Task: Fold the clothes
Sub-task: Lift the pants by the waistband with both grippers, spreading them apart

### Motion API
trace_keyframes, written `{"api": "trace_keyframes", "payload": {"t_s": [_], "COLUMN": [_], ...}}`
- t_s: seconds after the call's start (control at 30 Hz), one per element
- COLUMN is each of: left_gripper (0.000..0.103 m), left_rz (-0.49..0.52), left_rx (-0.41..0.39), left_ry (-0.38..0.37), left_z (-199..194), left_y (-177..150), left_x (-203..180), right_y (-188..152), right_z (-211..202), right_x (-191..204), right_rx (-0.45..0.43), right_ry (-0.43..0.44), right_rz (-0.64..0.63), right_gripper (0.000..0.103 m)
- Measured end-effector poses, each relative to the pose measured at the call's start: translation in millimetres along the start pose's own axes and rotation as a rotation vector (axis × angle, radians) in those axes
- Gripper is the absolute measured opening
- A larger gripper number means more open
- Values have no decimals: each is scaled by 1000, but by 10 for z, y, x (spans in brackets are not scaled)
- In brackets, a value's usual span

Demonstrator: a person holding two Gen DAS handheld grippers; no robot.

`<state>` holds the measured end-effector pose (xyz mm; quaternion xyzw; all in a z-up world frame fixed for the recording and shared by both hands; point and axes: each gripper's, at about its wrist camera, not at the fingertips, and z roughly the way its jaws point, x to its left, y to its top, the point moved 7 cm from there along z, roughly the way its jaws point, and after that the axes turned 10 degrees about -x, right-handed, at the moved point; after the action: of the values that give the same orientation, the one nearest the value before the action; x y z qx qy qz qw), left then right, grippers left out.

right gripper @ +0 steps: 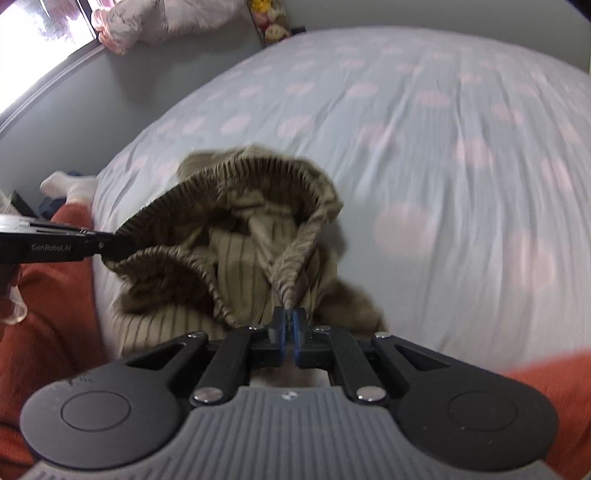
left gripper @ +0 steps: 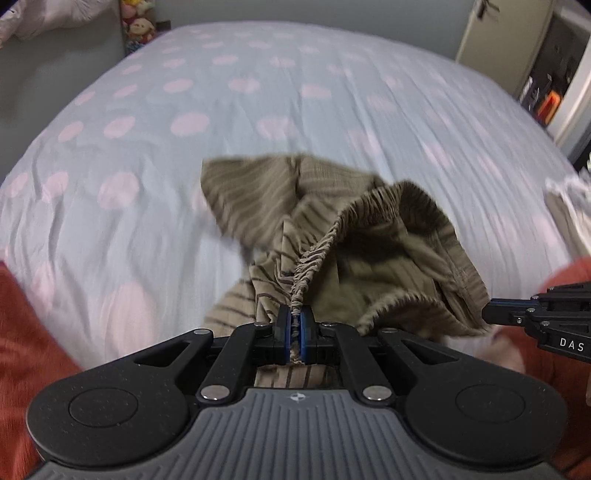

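Jaws pinched tight on striped shorts (left gripper: 332, 236), both L gripper (left gripper: 294, 325) & R gripper (right gripper: 289, 325). Held over bed (left gripper: 258, 92). Might slip w/ hard tug, prob bunching up.

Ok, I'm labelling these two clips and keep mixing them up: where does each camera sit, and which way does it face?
Left wrist: on the left tool, looking forward over the shorts and bed; the right tool enters from the right, orange clothing at the edges.
Right wrist: on the right tool, facing the same shorts and bed; the left tool enters from the left.
Shared: shorts pinched at the waistband by both tools, dotted bed, stuffed toys at the far wall.
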<state>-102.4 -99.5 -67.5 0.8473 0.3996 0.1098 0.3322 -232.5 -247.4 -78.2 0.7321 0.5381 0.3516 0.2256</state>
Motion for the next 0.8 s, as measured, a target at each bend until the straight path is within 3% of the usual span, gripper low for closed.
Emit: {"api": "trace_keyframes", "payload": {"t_s": [0.13, 0.27, 0.47, 0.67, 0.8], "left_gripper": [3, 6, 41, 42, 34], "left_rz": [27, 22, -10, -140, -189], "left_rx": [20, -5, -32, -13, 6], "left_ry": [26, 53, 85, 111, 99], "left_z": [-13, -36, -144, -226, -221], "left_y": [-139, -124, -92, -88, -114], "left_x": [-31, -45, -13, 104, 96], "right_y": [-248, -231, -4, 279, 514], "right_z": [2, -40, -144, -100, 3], "right_x": [33, 18, -71, -152, -158], "right_rx": [55, 35, -48, -103, -134], "right_ry": [0, 3, -35, -54, -54], "right_rz": [-3, 2, -61, -124, -173], "right_gripper": [2, 2, 7, 7, 9]}}
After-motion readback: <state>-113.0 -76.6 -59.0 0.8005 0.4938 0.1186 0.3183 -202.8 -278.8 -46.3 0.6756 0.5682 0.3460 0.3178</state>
